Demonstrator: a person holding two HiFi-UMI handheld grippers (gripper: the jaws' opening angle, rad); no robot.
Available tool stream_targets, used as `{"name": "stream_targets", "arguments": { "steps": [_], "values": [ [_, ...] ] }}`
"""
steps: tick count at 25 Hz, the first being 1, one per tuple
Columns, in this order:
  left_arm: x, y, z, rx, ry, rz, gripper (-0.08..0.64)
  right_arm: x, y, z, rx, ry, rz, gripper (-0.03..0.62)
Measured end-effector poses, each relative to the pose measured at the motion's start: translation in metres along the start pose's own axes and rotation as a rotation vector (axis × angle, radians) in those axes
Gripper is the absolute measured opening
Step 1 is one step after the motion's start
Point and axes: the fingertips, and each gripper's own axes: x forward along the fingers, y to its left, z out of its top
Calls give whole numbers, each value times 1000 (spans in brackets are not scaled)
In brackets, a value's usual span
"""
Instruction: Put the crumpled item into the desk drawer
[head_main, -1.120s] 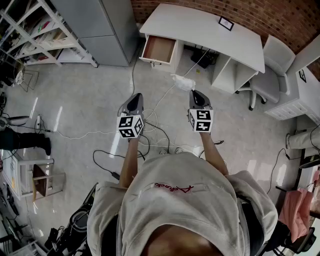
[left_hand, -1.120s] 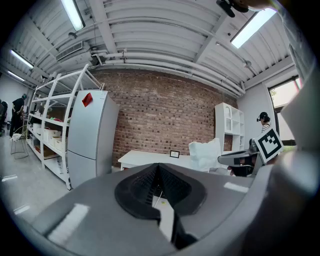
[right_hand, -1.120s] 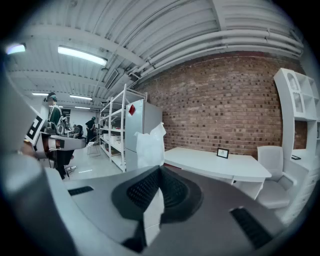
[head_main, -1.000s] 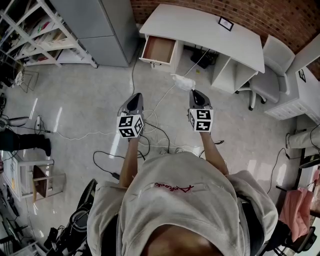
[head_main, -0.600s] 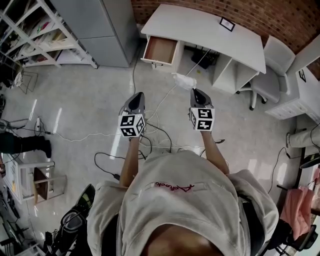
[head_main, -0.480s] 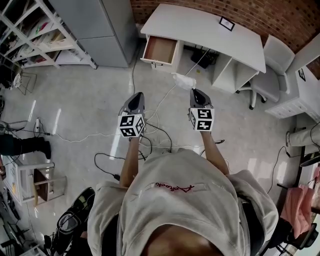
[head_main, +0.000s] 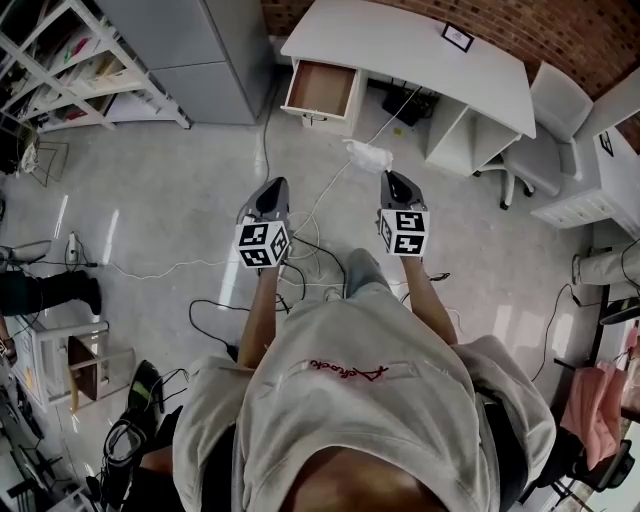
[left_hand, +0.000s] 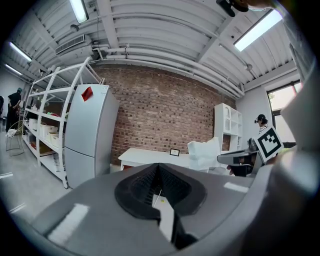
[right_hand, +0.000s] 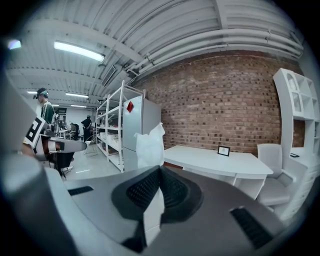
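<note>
- Pickup is judged done: the white crumpled plastic-like item (head_main: 368, 155) is clamped in the closed fingers of the right gripper (head_main: 388, 176). In the right gripper view it is seen sticking up above the fingertips.
- The item is held in the air over the grey floor (head_main: 170, 190), ahead of the person and well apart from the desk. Nothing has been delivered yet.
- The fingers of the left gripper (head_main: 277, 184) are closed together with nothing held between them. It is carried level with the right one and takes no part in the hold.
- What is left: the gap to the desk has to be closed, the item brought over the drawer opening, and the fingers parted so it drops inside. Closing the drawer is not asked for in the task.
- Container: the open drawer with a brown wooden bottom (head_main: 322, 88) is pulled out at the left end of the white desk surface (head_main: 400, 50). No repositioning of the drawer should be needed.
- Drawer contents: only bare bottom is seen, so it appears empty. At this range small items against the walls cannot be ruled out.
- On the surface, only a small framed card (head_main: 457, 37) near the far right edge is made out.
- Loose cables (head_main: 300, 235) are strewn over the floor between the person and the desk.
</note>
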Motion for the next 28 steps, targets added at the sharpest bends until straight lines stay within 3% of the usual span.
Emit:
{"name": "stream_targets", "arguments": {
  "steps": [10,28],
  "values": [
    [42,18,-2,9,21,-3,9,44,-14,-5,21,11,2,12],
    [219,60,46,19,44,56,9,218,-101,43,15,24,96,12]
  ]
}}
